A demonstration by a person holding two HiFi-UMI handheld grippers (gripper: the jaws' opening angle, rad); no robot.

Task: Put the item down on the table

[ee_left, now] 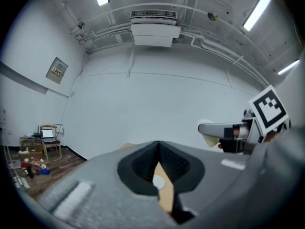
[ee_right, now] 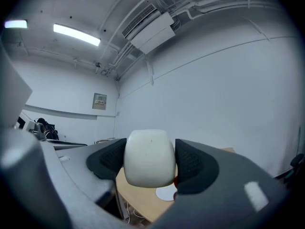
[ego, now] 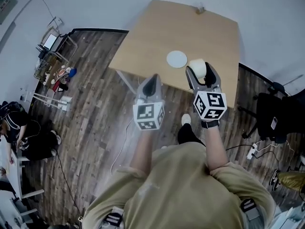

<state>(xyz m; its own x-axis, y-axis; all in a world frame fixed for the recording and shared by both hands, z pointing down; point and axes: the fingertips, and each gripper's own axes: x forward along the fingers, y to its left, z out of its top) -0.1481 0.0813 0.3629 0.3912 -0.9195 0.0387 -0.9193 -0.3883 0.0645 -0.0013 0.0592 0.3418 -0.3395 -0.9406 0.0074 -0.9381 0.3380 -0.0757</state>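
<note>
A white cup (ee_right: 148,158) sits clamped between the two dark pads of my right gripper (ee_right: 149,162), held up in the air. In the head view the cup (ego: 198,67) hangs over the near part of the wooden table (ego: 157,37), with the right gripper (ego: 202,75) around it. A white round saucer (ego: 177,58) lies on the table just left of the cup. My left gripper (ego: 149,86) is shut with nothing in it, near the table's front edge. Through its jaws the saucer (ee_left: 157,181) shows below.
A small object (ego: 200,8) stands at the table's far edge. A black office chair (ego: 274,113) is to the right. A cluttered cart with a laptop (ego: 50,42) stands at the left wall, and a person (ego: 19,128) sits on the floor at far left.
</note>
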